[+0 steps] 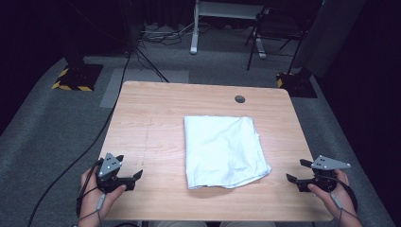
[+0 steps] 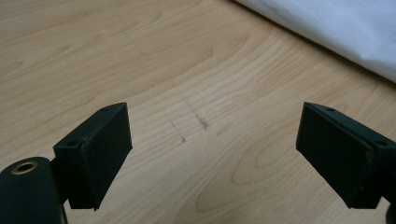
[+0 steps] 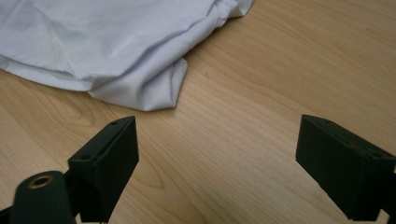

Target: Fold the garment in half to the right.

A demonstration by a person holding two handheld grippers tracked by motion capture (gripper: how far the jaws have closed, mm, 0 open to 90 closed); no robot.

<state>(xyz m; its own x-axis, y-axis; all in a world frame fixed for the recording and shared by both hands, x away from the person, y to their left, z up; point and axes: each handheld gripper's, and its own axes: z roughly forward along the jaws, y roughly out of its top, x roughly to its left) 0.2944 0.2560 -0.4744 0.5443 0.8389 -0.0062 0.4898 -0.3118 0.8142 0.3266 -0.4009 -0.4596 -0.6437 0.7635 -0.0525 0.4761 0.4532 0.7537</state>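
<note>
A folded white cloth (image 1: pixel 224 150) lies flat on the wooden table (image 1: pixel 151 118), right of its middle. My left gripper (image 1: pixel 128 169) hovers low over the table's near left corner, jaws wide open with bare wood between them (image 2: pixel 212 149); an edge of the cloth (image 2: pixel 336 28) shows at the upper right of the left gripper view. My right gripper (image 1: pixel 299 171) is at the near right edge, open and empty, pointing toward the cloth's near right corner (image 3: pixel 154 93), a short way from it. A hand holds each gripper.
A round cable hole (image 1: pixel 239 99) is near the table's far edge. Beyond the table are grey carpet, cables, a white stand (image 1: pixel 195 28), a dark chair (image 1: pixel 274 33) and tripod feet with yellow-black tape (image 1: pixel 71 80).
</note>
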